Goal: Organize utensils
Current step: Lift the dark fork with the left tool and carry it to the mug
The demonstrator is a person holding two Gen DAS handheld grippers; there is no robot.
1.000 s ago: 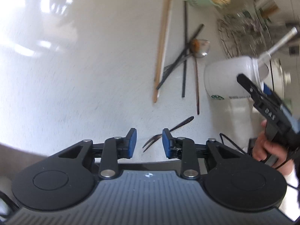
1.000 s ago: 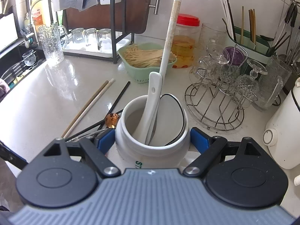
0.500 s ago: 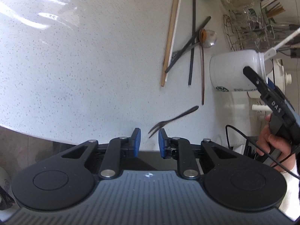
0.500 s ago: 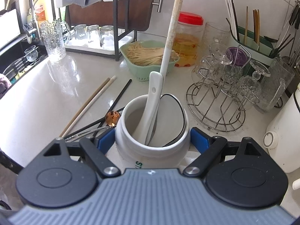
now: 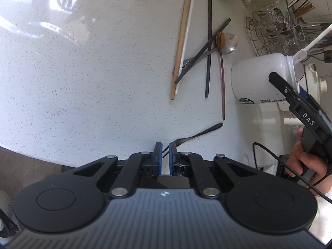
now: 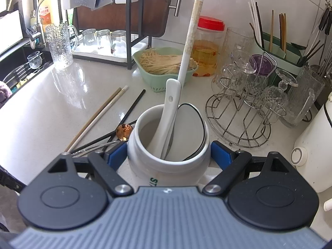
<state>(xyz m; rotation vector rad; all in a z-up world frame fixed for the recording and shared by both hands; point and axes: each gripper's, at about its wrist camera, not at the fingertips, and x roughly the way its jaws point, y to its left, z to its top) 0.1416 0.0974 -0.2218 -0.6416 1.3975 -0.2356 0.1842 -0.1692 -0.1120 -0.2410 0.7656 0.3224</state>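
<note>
Worktop point(image 5: 83, 83) fills the left wrist view; loose chopsticks point(image 5: 182, 41) and spoons lie upper centre. White jar point(image 6: 168, 157) sits lower centre in my right wrist view, right claw point(image 6: 169, 155) clamped on its sides, pads pressing. Small fork point(image 5: 197, 134) lies just above the left claw point(image 5: 164, 155), tines between the pads, handle running up-right toward the jar. Left jaws have just been closing, now pinched on the tines. I judge the lift goes rightward.
</note>
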